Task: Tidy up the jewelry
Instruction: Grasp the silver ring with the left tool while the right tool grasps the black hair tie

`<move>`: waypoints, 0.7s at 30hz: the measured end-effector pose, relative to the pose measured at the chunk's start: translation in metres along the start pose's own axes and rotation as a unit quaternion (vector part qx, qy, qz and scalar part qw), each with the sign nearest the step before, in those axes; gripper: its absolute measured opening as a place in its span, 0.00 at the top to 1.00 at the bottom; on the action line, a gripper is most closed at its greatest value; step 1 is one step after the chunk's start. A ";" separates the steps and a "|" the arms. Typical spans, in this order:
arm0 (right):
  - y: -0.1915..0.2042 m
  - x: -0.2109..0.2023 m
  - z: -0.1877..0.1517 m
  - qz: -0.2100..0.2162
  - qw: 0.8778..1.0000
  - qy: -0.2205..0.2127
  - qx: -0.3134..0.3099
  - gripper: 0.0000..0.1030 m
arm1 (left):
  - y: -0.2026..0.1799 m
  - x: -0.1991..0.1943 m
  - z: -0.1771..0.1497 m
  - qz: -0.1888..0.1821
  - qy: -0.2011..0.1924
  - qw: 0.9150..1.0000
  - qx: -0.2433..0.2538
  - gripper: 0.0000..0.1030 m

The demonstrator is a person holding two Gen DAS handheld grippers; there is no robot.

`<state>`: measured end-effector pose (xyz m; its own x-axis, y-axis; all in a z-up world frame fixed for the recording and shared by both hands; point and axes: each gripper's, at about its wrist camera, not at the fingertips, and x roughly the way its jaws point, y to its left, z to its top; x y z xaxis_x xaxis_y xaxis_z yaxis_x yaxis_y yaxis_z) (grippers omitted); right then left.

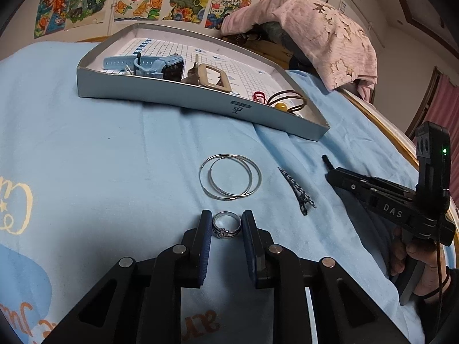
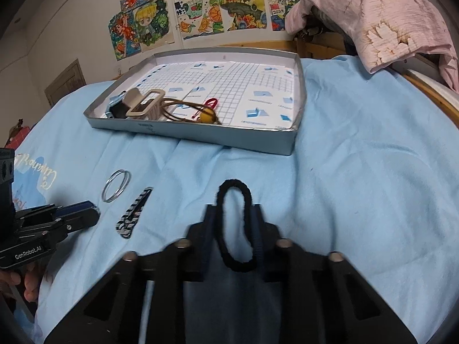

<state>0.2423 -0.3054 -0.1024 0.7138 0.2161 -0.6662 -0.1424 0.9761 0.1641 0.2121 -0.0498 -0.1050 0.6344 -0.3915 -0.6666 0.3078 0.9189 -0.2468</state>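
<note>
Silver ring (image 1: 225, 225) btwn left hand-held gripper (image 1: 226, 223) fingers, untouched.

Pale wall (image 2: 71, 28) at the far side, hung with a row of bright cartoon drawings (image 2: 198, 8). Light blue cloth (image 1: 100, 157) spread across the near surface. Pink floral fabric (image 1: 324, 34) heaped far right over wooden furniture (image 2: 315, 48). Pink curtain (image 1: 447, 106) at right edge.

"DAS" stands in white on the right gripper (image 1: 327, 159); "GenRobot.AI" on the left gripper (image 2: 94, 210); "2024" on a wall drawing (image 2: 279, 11); the tray (image 1: 200, 97) logo is unclear.
</note>
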 end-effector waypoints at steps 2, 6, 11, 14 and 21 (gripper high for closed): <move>0.001 -0.001 -0.001 0.001 1.000 0.000 -0.002 0.89 | -0.001 -0.001 0.000 -0.004 -0.003 1.000 0.002 0.81; 0.004 -0.008 -0.002 0.011 1.000 -0.015 -0.006 0.95 | -0.004 -0.005 0.001 -0.011 -0.007 1.000 0.009 0.81; 0.018 -0.020 -0.003 0.027 0.998 -0.033 -0.035 0.95 | -0.012 -0.014 0.005 -0.018 -0.022 0.999 0.022 0.81; 0.022 -0.024 -0.002 0.027 0.998 -0.040 -0.046 0.95 | -0.017 -0.018 0.010 -0.022 -0.030 0.999 0.027 0.81; 0.022 -0.039 0.014 0.032 0.996 -0.070 -0.050 0.95 | -0.027 -0.021 0.044 -0.035 -0.060 0.997 0.032 0.81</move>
<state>0.2207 -0.2929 -0.0623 0.7884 0.2791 -0.5482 -0.2531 0.9594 0.1246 0.2216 -0.0682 -0.0534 0.6883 -0.4616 -0.5596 0.3964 0.8854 -0.2427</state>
